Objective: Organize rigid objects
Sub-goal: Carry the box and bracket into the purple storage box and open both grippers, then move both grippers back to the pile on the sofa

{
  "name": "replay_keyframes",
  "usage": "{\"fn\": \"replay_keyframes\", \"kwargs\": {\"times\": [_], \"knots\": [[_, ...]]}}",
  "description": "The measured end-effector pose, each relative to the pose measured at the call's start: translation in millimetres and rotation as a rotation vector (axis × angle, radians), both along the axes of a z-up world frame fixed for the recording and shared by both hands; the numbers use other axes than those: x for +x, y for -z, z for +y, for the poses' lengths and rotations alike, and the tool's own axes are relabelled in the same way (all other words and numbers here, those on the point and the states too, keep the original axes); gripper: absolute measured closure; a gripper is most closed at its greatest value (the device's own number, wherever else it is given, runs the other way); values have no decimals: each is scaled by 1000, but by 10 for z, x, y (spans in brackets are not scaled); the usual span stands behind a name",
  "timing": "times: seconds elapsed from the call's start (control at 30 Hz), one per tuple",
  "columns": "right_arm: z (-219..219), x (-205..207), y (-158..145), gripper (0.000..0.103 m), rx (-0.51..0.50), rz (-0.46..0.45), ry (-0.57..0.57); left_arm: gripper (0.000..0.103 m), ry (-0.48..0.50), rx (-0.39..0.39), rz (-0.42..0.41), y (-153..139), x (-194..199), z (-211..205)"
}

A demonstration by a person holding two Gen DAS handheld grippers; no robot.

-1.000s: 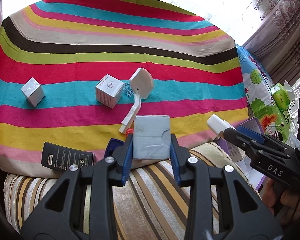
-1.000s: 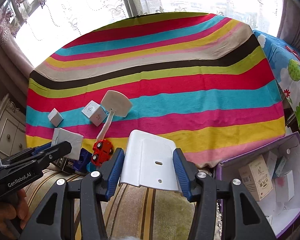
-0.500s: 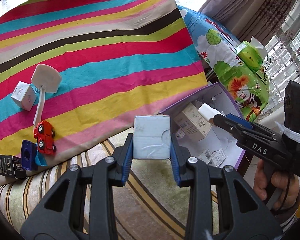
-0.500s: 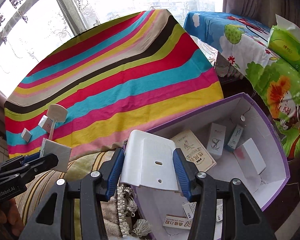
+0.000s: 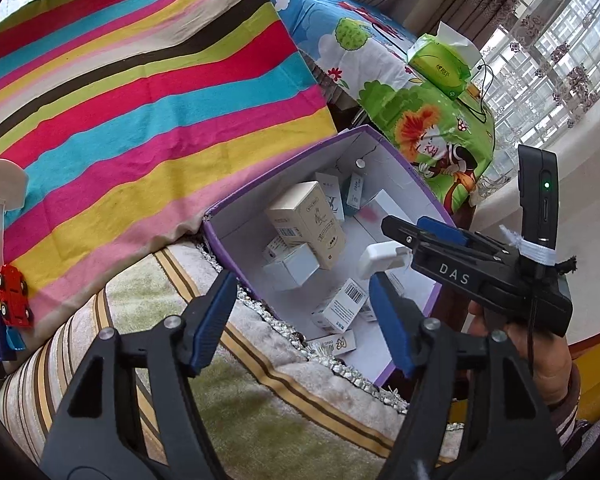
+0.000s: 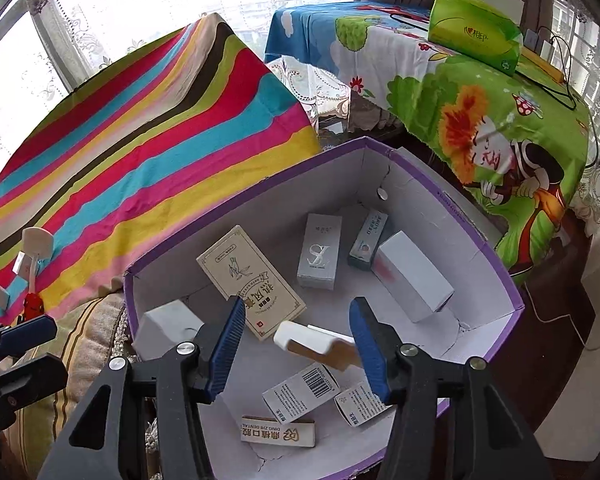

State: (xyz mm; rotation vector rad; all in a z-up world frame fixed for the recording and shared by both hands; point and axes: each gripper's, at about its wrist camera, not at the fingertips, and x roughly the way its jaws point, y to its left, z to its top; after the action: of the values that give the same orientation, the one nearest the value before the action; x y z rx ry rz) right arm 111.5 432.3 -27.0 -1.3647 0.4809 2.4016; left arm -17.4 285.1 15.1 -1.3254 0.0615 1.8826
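Both my jaws hang released over the purple box (image 6: 500,264) – many cartons already inside; red toy car (image 5: 14,296) and white paddle (image 5: 4,184) left on the striped cloth (image 5: 140,80)

Left gripper (image 5: 300,312): black frame, blue ribbed pads, silver screws. Right gripper (image 6: 296,344): same build; "DAS" lettering, green LED, white cord tie. Hand (image 5: 540,356): bare skin, striped cuff.
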Motion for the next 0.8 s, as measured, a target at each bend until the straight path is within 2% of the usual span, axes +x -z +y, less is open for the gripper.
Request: {"fn": "replay_keyframes", "kwargs": {"times": [0.43, 0.57, 0.8], "knots": [[-215, -106, -162, 44, 4, 32, -57, 31, -97, 23, 31, -73, -163, -372], [-388, -162, -256, 44, 28, 48, -116, 31, -143, 32, 36, -91, -250, -590], [-689, -308, -333, 44, 12, 50, -192, 31, -254, 46, 45, -113, -462, -1157]]}}
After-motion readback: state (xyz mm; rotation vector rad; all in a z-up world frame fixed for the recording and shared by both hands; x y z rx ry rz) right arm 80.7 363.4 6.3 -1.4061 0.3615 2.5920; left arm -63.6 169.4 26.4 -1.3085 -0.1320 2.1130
